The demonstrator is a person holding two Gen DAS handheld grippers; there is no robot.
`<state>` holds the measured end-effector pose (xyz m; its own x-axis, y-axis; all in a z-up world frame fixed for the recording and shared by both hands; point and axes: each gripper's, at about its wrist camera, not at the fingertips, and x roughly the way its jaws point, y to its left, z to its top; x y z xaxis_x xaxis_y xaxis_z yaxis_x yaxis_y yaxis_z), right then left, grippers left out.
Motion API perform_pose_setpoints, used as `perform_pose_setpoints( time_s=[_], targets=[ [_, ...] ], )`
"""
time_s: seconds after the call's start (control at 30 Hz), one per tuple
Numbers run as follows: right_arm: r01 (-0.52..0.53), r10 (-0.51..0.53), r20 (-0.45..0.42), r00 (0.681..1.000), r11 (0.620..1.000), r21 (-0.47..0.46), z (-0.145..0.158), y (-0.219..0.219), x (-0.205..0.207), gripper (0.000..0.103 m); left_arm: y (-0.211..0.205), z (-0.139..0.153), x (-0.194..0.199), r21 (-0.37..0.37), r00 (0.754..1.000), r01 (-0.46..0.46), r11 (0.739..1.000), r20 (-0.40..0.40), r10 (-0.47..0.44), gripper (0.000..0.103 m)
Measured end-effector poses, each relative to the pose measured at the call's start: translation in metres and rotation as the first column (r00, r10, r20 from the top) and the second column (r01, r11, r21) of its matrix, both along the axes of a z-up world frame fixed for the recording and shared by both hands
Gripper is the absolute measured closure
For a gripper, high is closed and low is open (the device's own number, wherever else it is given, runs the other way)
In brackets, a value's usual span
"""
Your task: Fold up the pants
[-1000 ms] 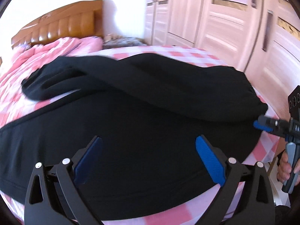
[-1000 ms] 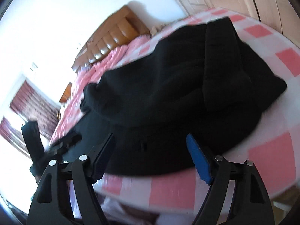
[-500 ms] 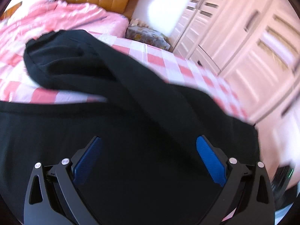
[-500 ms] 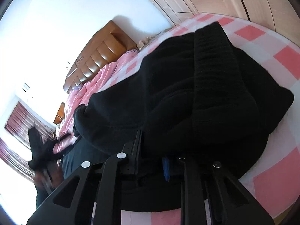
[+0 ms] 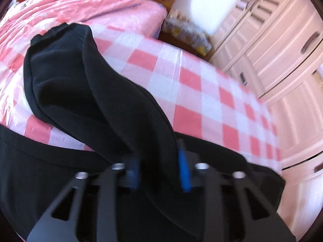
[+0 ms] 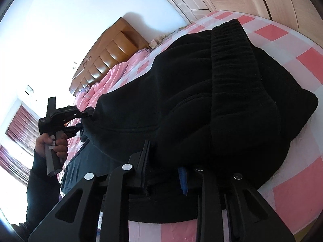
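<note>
Black pants (image 5: pixel 84 92) lie on a pink and white checked bed (image 5: pixel 187 92). My left gripper (image 5: pixel 159 171) is shut on a fold of the upper pant leg, lifted off the lower layer (image 5: pixel 40 171). In the right wrist view my right gripper (image 6: pixel 164 173) is shut on the pants (image 6: pixel 201 92) near the ribbed waistband (image 6: pixel 232 64). The left gripper also shows there (image 6: pixel 88 119), held by a hand and pinching the far edge of the cloth.
A pink quilt (image 5: pixel 80 6) and a wooden headboard (image 6: pixel 113 54) are at the bed's head. Pale wardrobe doors (image 5: pixel 282 50) stand beside the bed. A cluttered nightstand (image 5: pixel 185 34) sits between them. Red curtains (image 6: pixel 18 125) hang at the left.
Both grippers were open a second ago. The right closed on the pants first, then the left closed on the upper leg fold and raised it.
</note>
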<state>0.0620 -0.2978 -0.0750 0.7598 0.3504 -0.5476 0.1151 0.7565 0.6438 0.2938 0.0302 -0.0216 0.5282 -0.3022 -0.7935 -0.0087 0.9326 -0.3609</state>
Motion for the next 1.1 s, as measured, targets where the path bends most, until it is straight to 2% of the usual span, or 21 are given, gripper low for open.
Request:
perform_pose_setpoints(
  time_s=[0.1,0.13,0.23,0.3,0.37,0.47,0.53,0.6,0.63,0.7,0.77,0.8,0.83,0.87,0.9,0.93,0.97,1.0,1.07,1.1],
  targets=[
    [-0.001,0.002,0.018,1.0,1.0,-0.009,0.001,-0.001,0.0,0.079,0.005,0.018,-0.028,0.027,0.993,-0.018,0.999,0.117,0.015,0.081],
    [0.0,0.001,0.032,0.999,1.0,-0.013,0.004,-0.002,-0.001,0.084,0.005,0.027,-0.042,0.046,0.987,-0.014,0.999,0.163,0.007,0.081],
    [-0.001,0.003,0.077,0.997,0.999,-0.034,0.016,-0.009,-0.006,0.087,0.004,0.055,-0.084,0.114,0.958,0.021,0.993,0.281,-0.052,0.079],
    [0.01,-0.001,0.117,0.993,0.998,-0.07,0.032,-0.015,-0.011,0.087,0.004,0.068,-0.113,0.162,0.939,0.042,0.986,0.331,-0.094,0.074],
    [0.018,-0.003,0.151,0.989,0.995,-0.099,0.046,-0.023,-0.015,0.087,0.007,0.073,-0.14,0.185,0.925,0.05,0.981,0.363,-0.115,0.074],
    [0.049,-0.017,0.202,0.979,0.987,-0.155,0.066,-0.038,-0.03,0.087,0.017,0.063,-0.181,0.138,0.928,0.044,0.989,0.362,-0.091,0.08],
    [0.043,-0.004,0.189,0.982,0.978,-0.202,0.071,-0.047,-0.038,0.087,0.018,0.039,-0.205,0.179,0.933,0.04,0.983,0.347,-0.101,0.08],
    [0.007,0.022,0.138,0.99,0.979,-0.205,0.062,-0.05,-0.036,0.087,0.017,0.008,-0.213,0.251,0.95,0.038,0.967,0.291,-0.113,0.077],
    [0.0,0.021,0.097,0.995,0.978,-0.209,0.05,-0.051,-0.036,0.087,0.018,-0.01,-0.212,0.27,0.964,0.048,0.962,0.238,-0.115,0.078],
    [0.003,0.01,0.054,0.998,0.972,-0.233,0.035,-0.047,-0.042,0.087,0.023,-0.04,-0.208,0.238,0.985,0.067,0.969,0.142,-0.103,0.078],
    [0.023,-0.013,0.046,0.999,0.978,-0.209,0.027,-0.045,-0.046,0.086,0.029,-0.046,-0.211,0.204,0.986,0.056,0.977,0.145,-0.087,0.075],
    [0.029,-0.021,0.046,0.999,0.981,-0.193,0.025,-0.047,-0.047,0.083,0.031,-0.044,-0.211,0.202,0.985,0.05,0.978,0.15,-0.082,0.057],
    [0.03,-0.023,0.038,0.999,0.982,-0.186,0.023,-0.047,-0.048,0.08,0.032,-0.041,-0.21,0.186,0.985,0.054,0.981,0.151,-0.083,0.044],
    [0.025,-0.02,0.031,0.999,0.981,-0.191,0.022,-0.046,-0.049,0.073,0.032,-0.036,-0.209,0.157,0.982,0.059,0.986,0.166,-0.085,0.021],
    [0.019,-0.014,0.025,1.0,0.98,-0.2,0.021,-0.044,-0.047,0.045,0.033,-0.03,-0.21,0.13,0.978,0.057,0.99,0.192,-0.082,0.012],
    [0.021,-0.014,0.035,0.999,0.978,-0.206,0.022,-0.042,-0.049,0.013,0.031,-0.022,-0.211,0.125,0.974,0.048,0.991,0.215,-0.074,0.011],
    [0.031,-0.018,0.063,0.998,0.978,-0.206,0.023,-0.04,-0.052,0.008,0.026,-0.017,-0.21,0.131,0.971,0.048,0.99,0.227,-0.077,0.01],
    [0.032,-0.017,0.078,0.997,0.978,-0.205,0.023,-0.04,-0.052,0.008,0.02,-0.012,-0.205,0.143,0.969,0.061,0.988,0.228,-0.093,0.009],
    [0.015,0.0,0.067,0.998,0.974,-0.225,0.021,-0.036,-0.049,0.011,0.01,-0.01,-0.196,0.169,0.972,0.075,0.983,0.207,-0.11,0.009],
    [0.014,0.001,0.065,0.998,0.973,-0.23,0.021,-0.035,-0.046,0.016,0.003,-0.01,-0.19,0.181,0.974,0.077,0.98,0.196,-0.113,0.009]
  ],
)
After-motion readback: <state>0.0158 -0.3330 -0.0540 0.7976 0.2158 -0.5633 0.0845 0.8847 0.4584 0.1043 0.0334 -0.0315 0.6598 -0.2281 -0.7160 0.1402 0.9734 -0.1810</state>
